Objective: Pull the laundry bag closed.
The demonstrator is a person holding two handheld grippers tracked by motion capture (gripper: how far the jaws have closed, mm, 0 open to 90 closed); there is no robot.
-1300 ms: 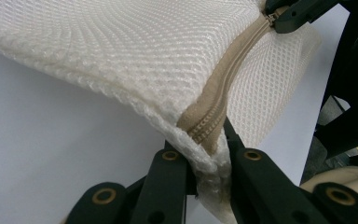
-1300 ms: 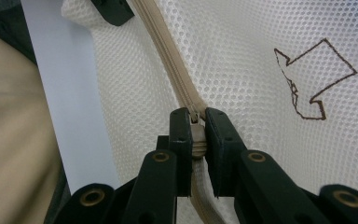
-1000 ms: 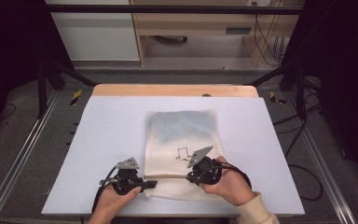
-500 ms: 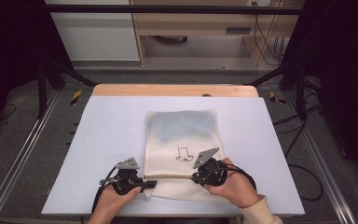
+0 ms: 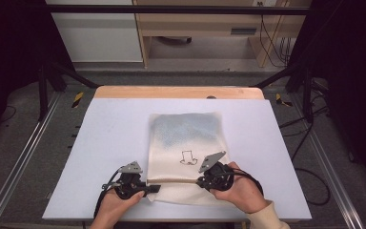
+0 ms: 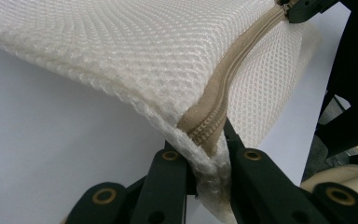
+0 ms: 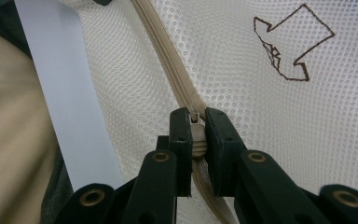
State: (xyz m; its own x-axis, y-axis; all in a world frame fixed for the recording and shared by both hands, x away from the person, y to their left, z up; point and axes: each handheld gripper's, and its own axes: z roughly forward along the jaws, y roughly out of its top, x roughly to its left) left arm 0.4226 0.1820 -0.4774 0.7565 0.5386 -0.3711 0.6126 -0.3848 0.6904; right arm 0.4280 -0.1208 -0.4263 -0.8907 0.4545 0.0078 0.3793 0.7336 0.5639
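White table [image 5: 100, 143], mesh bag [image 5: 186, 138] corner between left gripper [image 6: 209, 158] jaws

Setting: lab or test room, staged recording rig. White tabletop [image 5: 124, 133] with wood far edge, mounted in metal rail frame [image 5: 19, 162]. Black curtains [image 5: 9, 57] hang left and right, black bar [image 5: 181, 8] across far top. Grey floor, yellow-black hazard tape marks [image 5: 77, 99] left and right of tabletop. Loose cables [image 5: 271, 38] far right beside wooden shelf unit [image 5: 195, 28]; white cabinet [image 5: 95, 33] far left.
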